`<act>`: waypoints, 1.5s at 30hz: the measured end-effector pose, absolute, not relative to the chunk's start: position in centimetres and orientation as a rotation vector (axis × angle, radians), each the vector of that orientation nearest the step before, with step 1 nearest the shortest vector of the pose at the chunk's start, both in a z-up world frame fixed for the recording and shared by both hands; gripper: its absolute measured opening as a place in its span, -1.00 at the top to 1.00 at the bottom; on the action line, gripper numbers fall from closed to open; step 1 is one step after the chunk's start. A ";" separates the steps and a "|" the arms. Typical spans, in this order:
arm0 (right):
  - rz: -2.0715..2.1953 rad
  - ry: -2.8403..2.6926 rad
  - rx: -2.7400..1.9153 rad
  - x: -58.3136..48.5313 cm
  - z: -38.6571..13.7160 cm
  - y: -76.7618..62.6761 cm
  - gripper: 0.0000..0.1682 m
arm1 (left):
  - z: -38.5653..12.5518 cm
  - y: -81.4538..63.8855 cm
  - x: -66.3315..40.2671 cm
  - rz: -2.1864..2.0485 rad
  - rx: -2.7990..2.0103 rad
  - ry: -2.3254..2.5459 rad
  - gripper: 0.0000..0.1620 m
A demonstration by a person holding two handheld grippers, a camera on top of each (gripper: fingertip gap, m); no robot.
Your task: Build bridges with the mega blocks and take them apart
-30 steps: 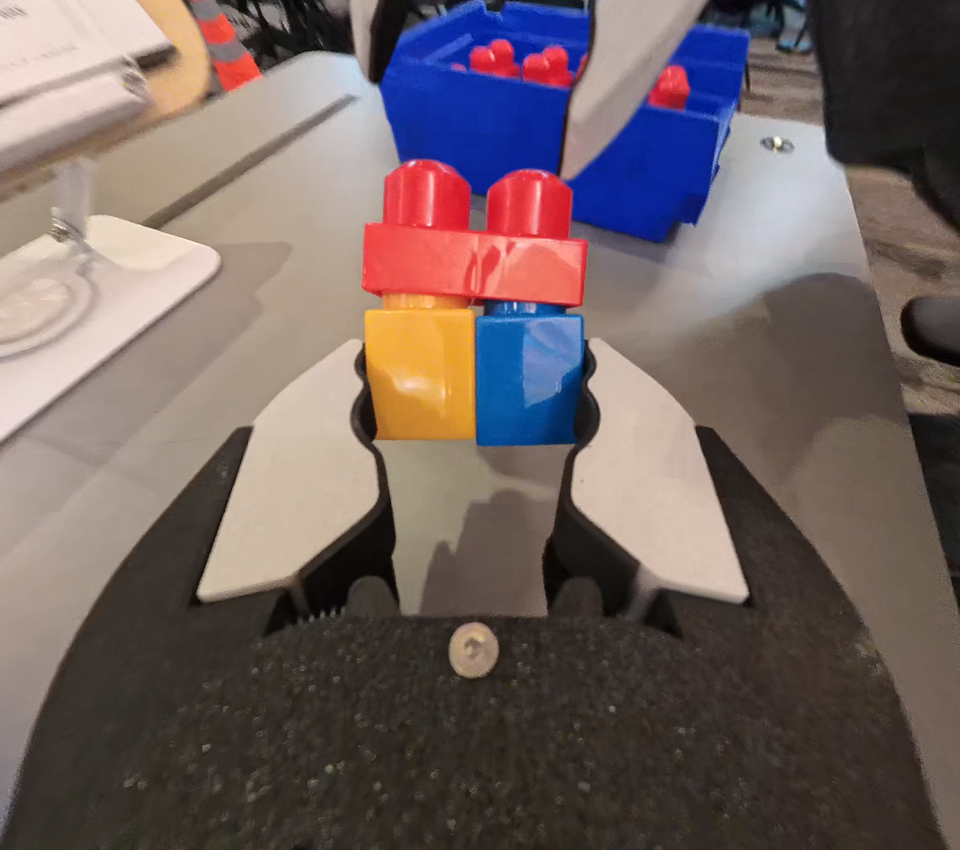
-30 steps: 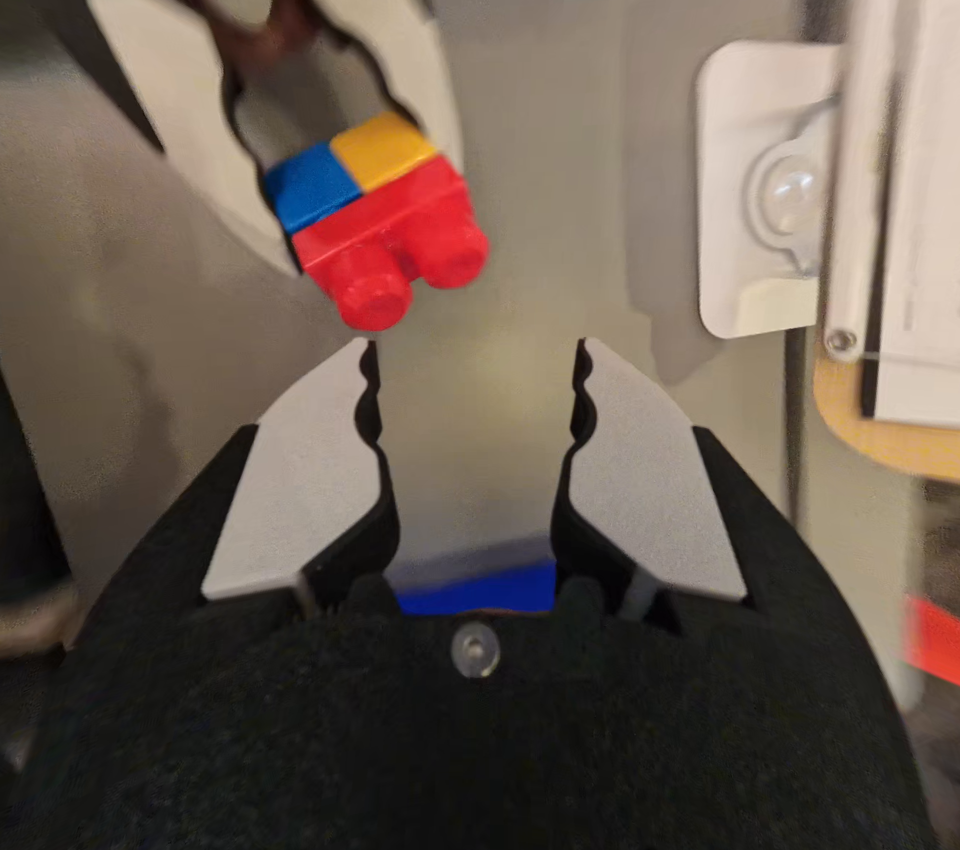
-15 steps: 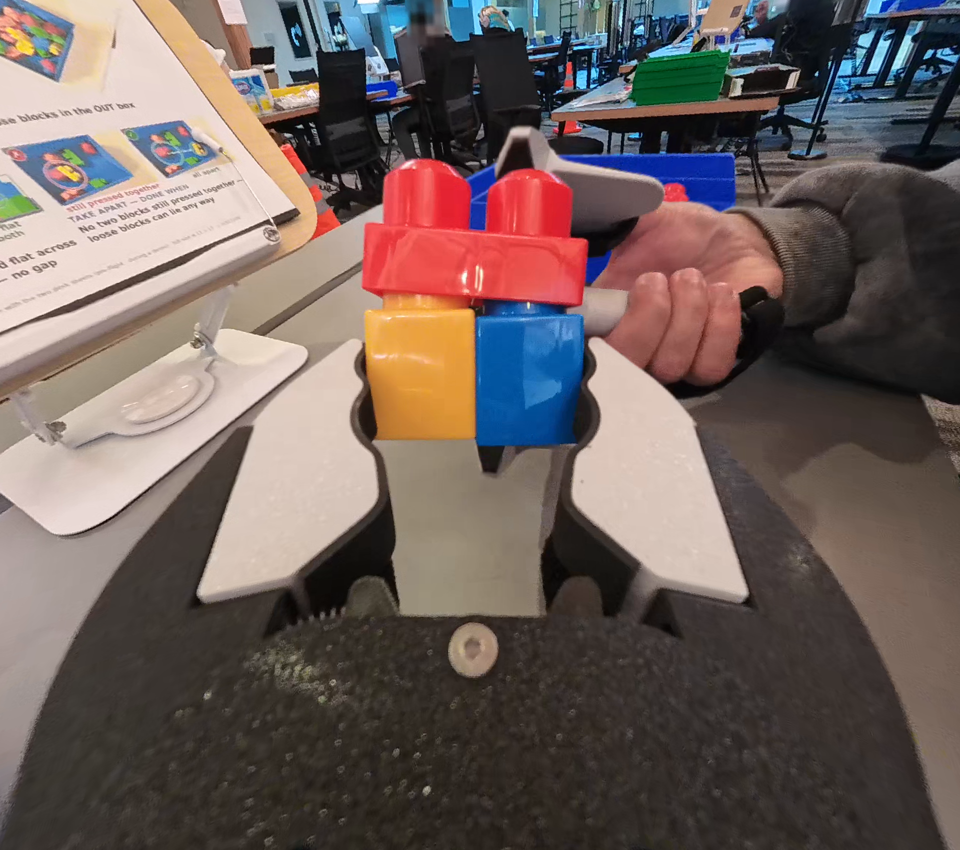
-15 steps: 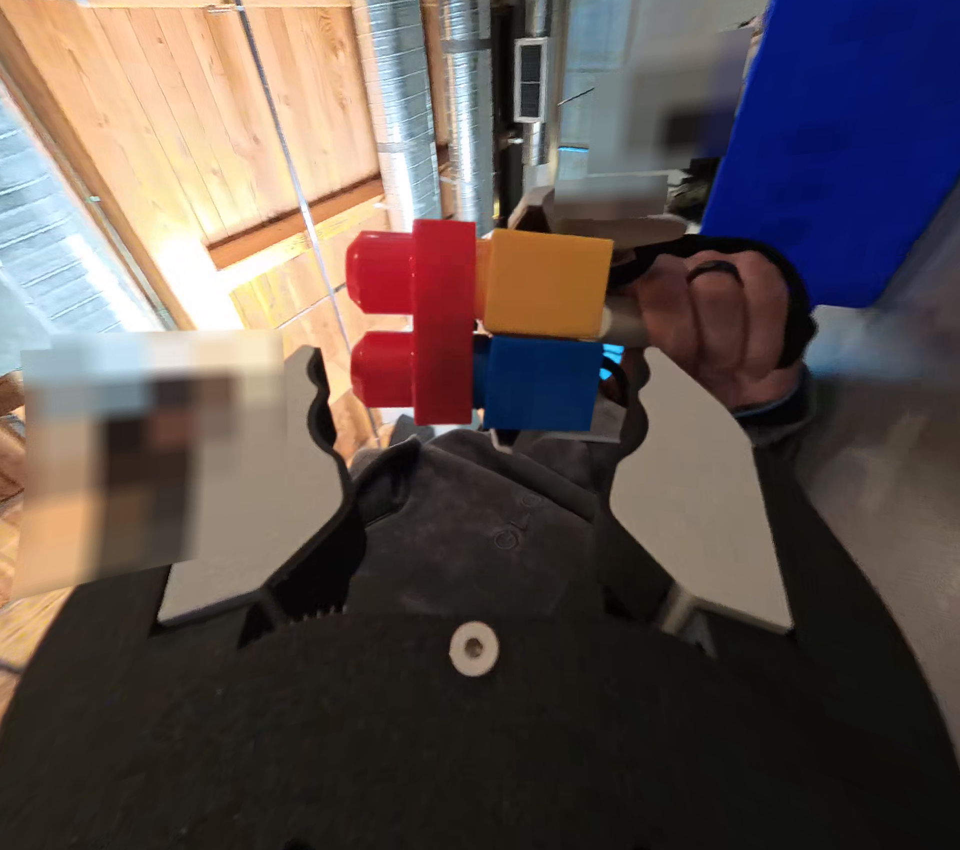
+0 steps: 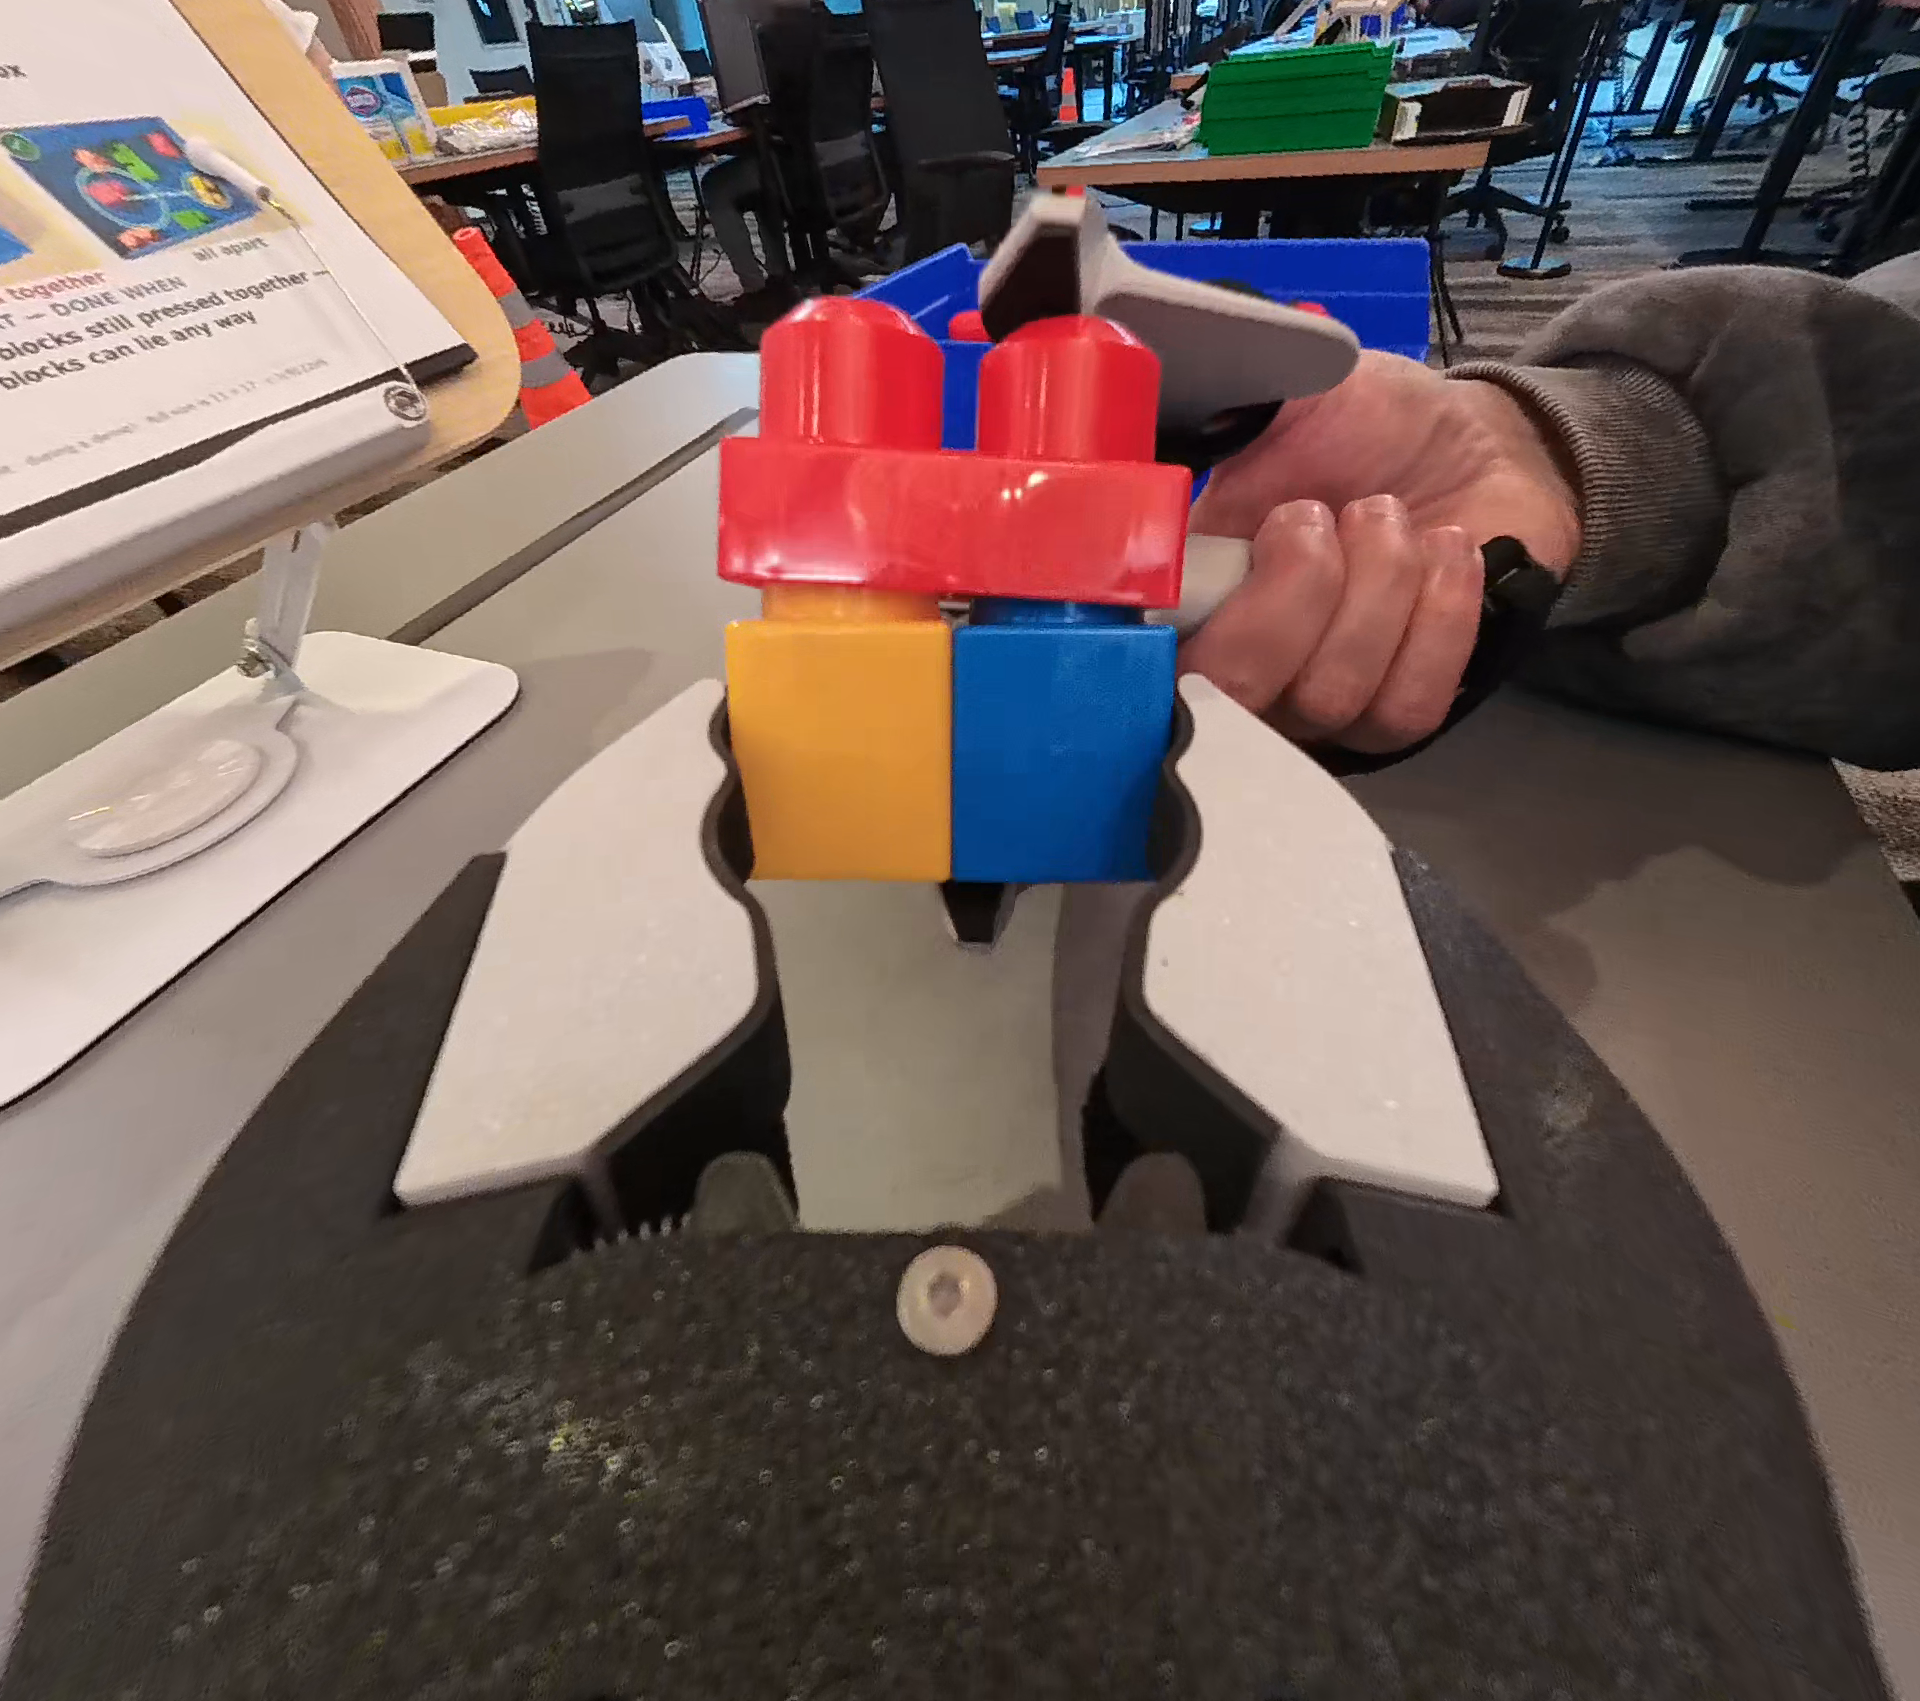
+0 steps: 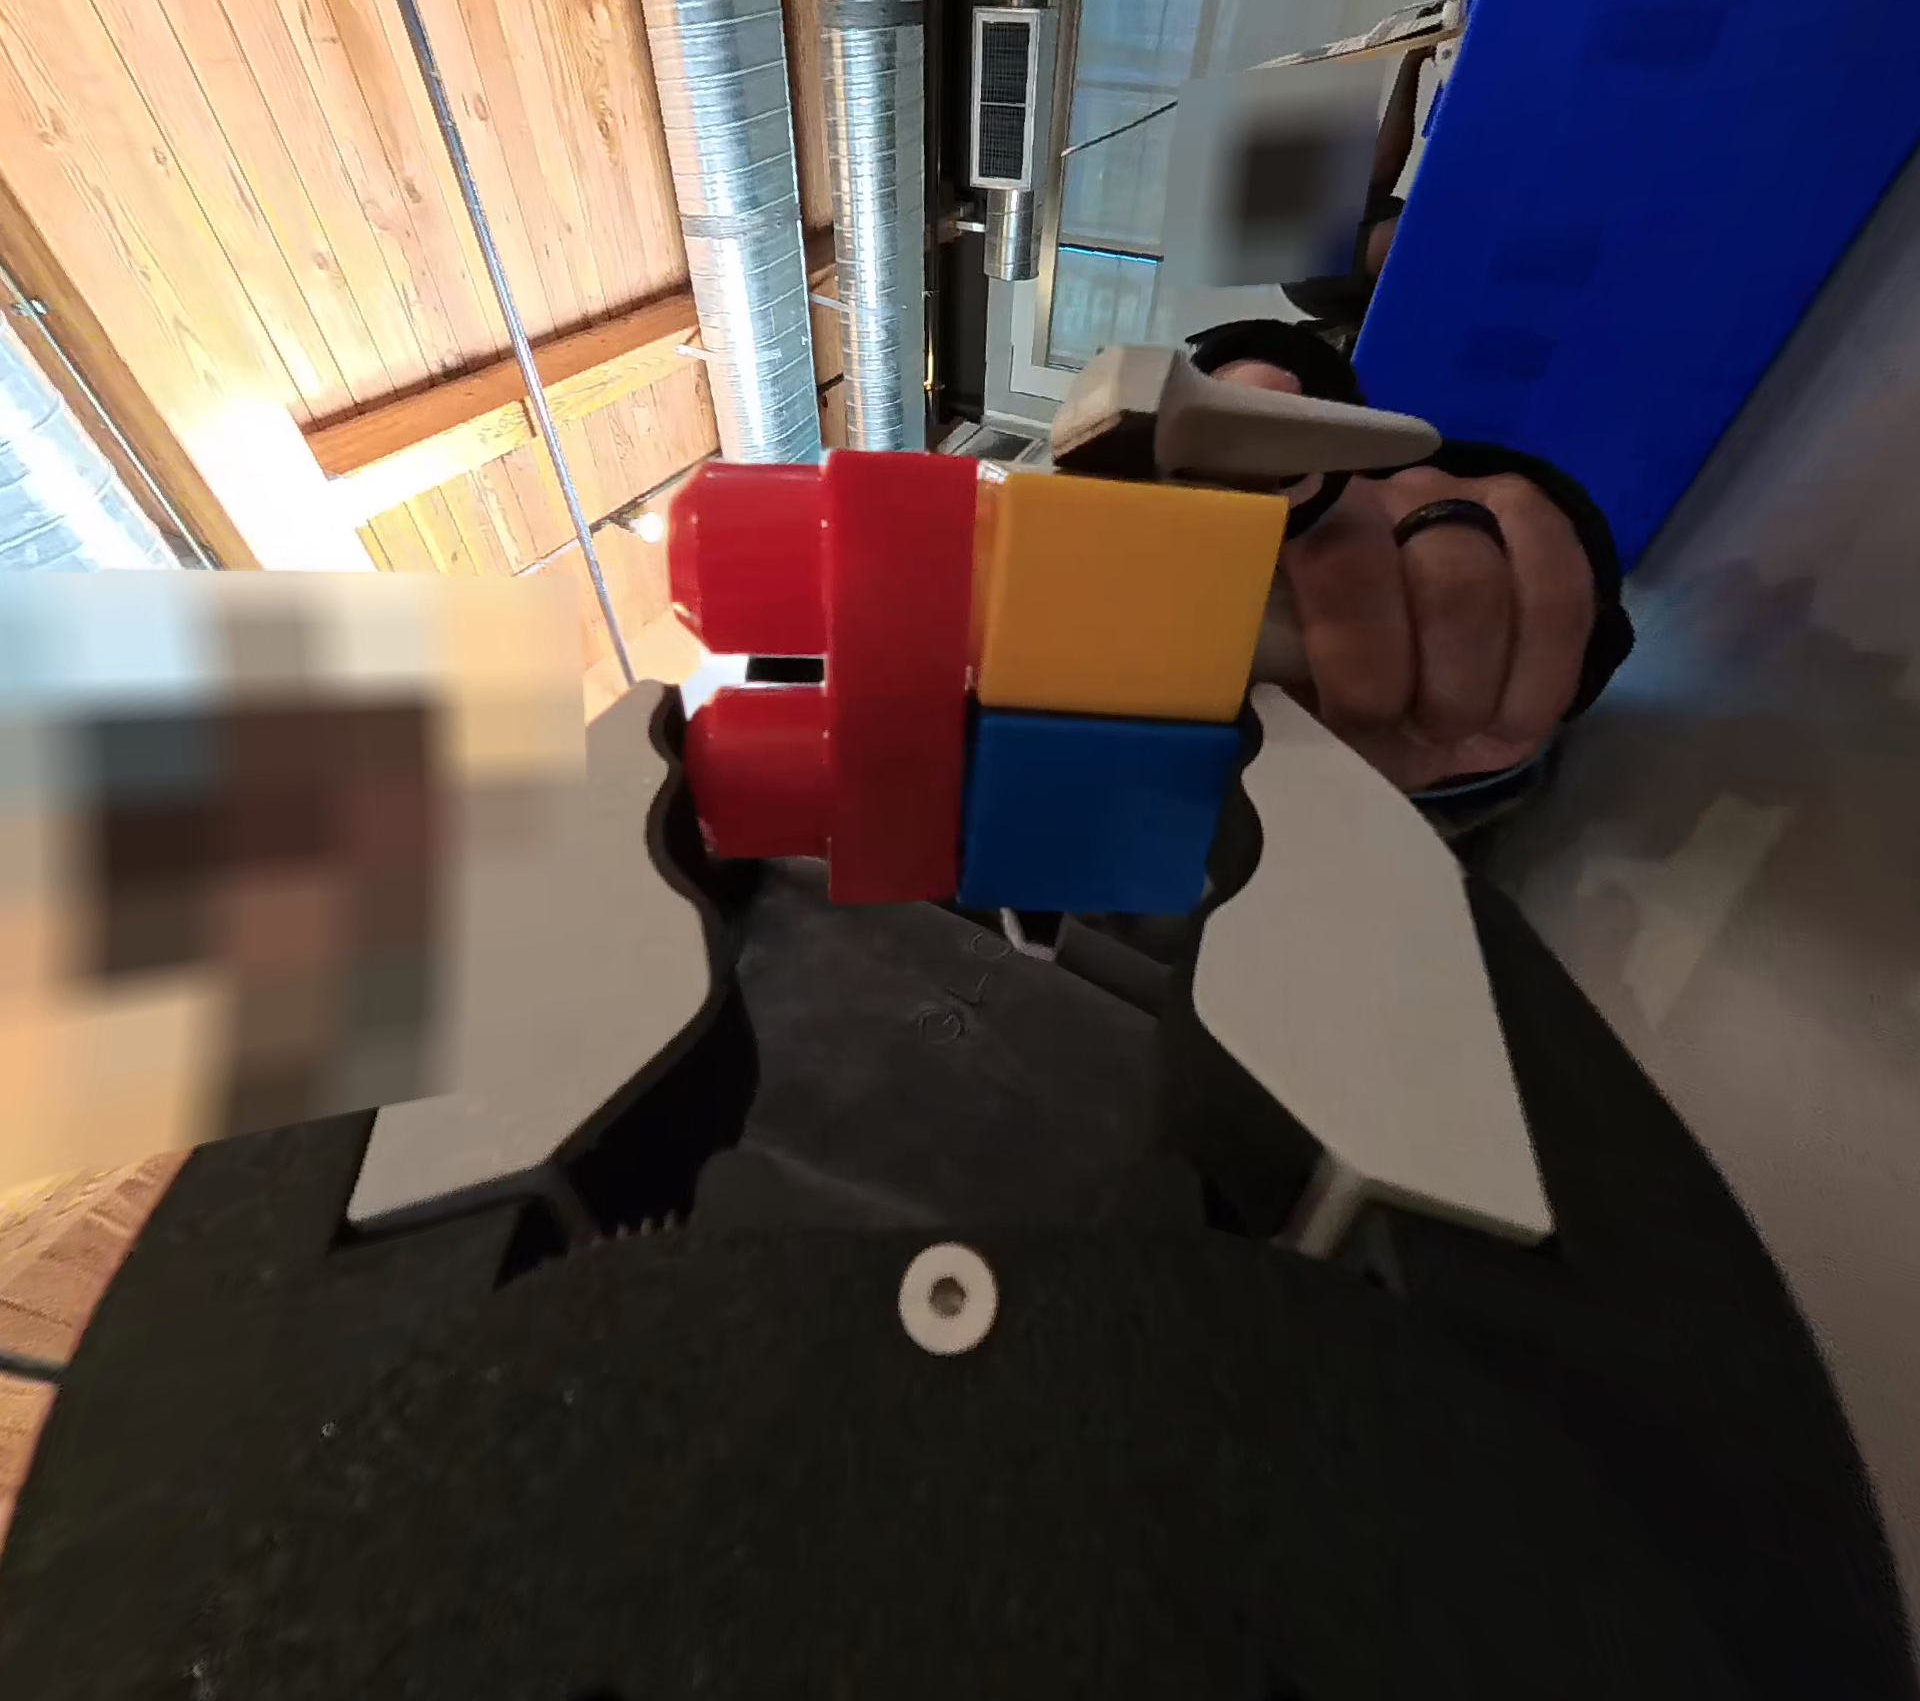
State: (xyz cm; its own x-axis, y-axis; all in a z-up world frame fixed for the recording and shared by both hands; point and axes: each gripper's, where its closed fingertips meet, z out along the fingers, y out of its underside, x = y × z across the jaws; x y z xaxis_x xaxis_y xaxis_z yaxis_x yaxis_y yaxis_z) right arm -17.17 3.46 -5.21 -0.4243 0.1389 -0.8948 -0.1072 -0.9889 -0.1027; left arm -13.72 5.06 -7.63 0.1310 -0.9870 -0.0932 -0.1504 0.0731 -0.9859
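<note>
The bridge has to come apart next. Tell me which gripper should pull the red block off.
Right, probably. The left gripper is shut on the yellow block and blue block, anchoring them. The right gripper brackets the red block at its stud, though also the blue block.

Left gripper first: the bridge stands upright between its jaws. The left block is against the left jaw and the right block against the right jaw, the two touching side by side. The top block sits across both, above the jaw tips. Beyond the jaws is the bin, on the table. The document stand is off to the left of the jaws, and a hand is to the right.

Over to the right gripper: here the bridge lies sideways between the jaws, a stud at the left jaw and a lower block's base at the right jaw.
</note>
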 end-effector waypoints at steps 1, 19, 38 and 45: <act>2.519 -0.048 -1.603 -17.2 -5.3 3.5 -0.18 | -7.7 5.1 -13.7 -0.962 -1.316 1.253 0.08; 2.579 0.030 -1.510 -17.8 -5.3 3.4 -0.15 | -7.5 5.1 -14.4 -0.925 -1.311 1.258 0.08; 2.549 -0.100 -1.482 -18.6 -5.4 2.1 -0.15 | -8.0 4.9 -14.4 -0.944 -1.319 1.260 0.07; 2.580 -0.050 -1.443 -18.7 -5.0 2.1 -0.17 | -7.6 4.8 -14.6 -0.939 -1.315 1.247 0.07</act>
